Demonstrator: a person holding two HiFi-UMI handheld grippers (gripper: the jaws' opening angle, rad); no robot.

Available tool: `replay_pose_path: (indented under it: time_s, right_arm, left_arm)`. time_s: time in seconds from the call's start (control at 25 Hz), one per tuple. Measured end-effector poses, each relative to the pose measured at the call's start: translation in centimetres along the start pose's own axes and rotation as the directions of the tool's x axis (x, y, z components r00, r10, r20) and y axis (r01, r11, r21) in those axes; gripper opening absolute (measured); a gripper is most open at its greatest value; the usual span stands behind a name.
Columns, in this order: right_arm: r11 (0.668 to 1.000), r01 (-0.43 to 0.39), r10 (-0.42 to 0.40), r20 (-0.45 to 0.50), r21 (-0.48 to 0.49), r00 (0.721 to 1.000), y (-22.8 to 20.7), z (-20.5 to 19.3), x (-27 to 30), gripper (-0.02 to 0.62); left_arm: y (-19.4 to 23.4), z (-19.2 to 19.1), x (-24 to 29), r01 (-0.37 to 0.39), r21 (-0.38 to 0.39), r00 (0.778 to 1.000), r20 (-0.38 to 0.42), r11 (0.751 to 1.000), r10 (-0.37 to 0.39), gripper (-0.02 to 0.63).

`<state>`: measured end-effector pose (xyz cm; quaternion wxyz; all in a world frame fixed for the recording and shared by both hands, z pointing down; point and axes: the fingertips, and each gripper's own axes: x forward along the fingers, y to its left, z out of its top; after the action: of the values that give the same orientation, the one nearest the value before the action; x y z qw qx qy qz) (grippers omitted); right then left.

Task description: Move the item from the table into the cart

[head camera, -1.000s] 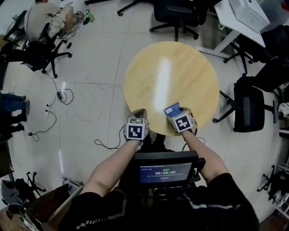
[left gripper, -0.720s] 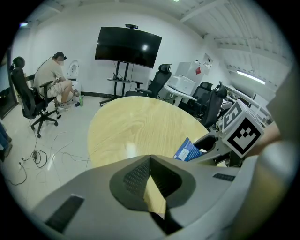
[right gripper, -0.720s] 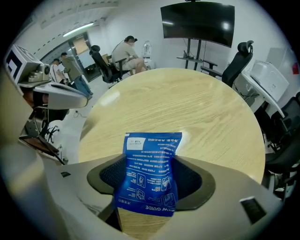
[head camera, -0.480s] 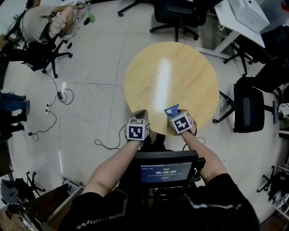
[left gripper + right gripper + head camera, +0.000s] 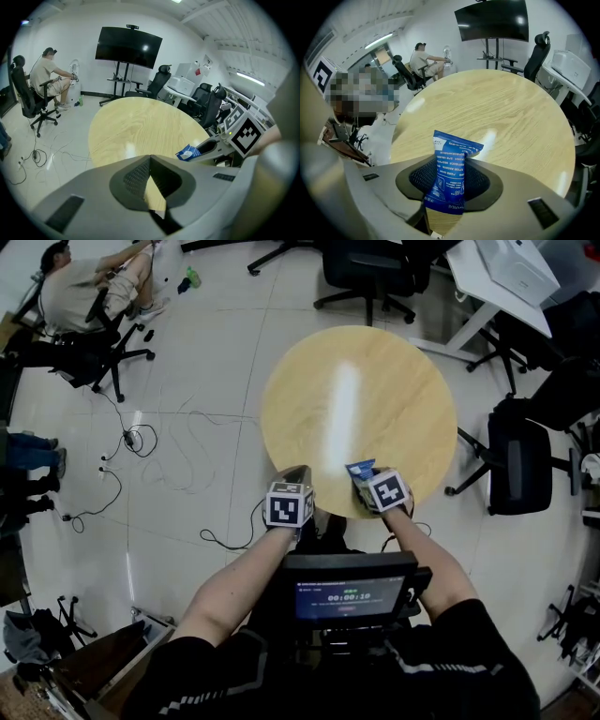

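A blue snack packet (image 5: 451, 173) stands upright between the pads of my right gripper (image 5: 450, 180), just above the near edge of the round wooden table (image 5: 356, 390). That gripper's jaws have just been closing, and the pads now press on the packet's sides. In the head view the packet (image 5: 360, 468) pokes out ahead of the right gripper (image 5: 366, 476). My left gripper (image 5: 292, 474) hovers at the table's near edge to the left, its jaws together with nothing in them. The left gripper view shows the packet (image 5: 189, 152) off to its right.
A dark unit with a lit screen (image 5: 347, 596) sits just below my forearms. Office chairs (image 5: 520, 465) ring the table and a white desk (image 5: 497, 277) stands at the far right. Cables (image 5: 141, 442) lie on the floor at left, where a seated person (image 5: 80, 292) is.
The right gripper's jaws have closed in on the blue packet, which now looks narrower and more upright. Both hands stay at the table's near edge.
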<state>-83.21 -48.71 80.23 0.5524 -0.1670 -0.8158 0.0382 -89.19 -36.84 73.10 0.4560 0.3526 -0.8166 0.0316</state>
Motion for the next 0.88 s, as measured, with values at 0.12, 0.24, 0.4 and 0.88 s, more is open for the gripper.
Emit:
replay_pose_path:
  time_s: [0.12,0.24,0.4,0.88]
  right_arm:
    - [1.000,-0.003,0.001,0.056,0.030,0.998,0.1,-0.3,-2.1,0.164]
    - [0.997,0.028,-0.037,0.121,0.071,0.992,-0.9,-0.6,-6.1,0.164]
    - [0.993,0.024,-0.053,0.253,0.119,0.966,-2.3,0.2,-12.8,0.164]
    - [0.914,0.138,-0.338,0.531,0.381,0.777,-5.3,1.7,-29.1,0.164]
  left_arm:
    - [-0.5,0.3,-1.6,-0.001,0.019,1.000,0.000,1.000,0.001,0.009]
    - [-2.4,2.1,-3.4,0.010,0.051,1.000,0.018,0.999,-0.011,0.009]
    - [-7.1,4.6,-4.4,0.021,0.091,0.999,0.045,0.996,-0.025,0.009]
    - [-17.2,11.7,-5.1,0.246,0.367,0.962,0.025,0.897,-0.274,0.009]
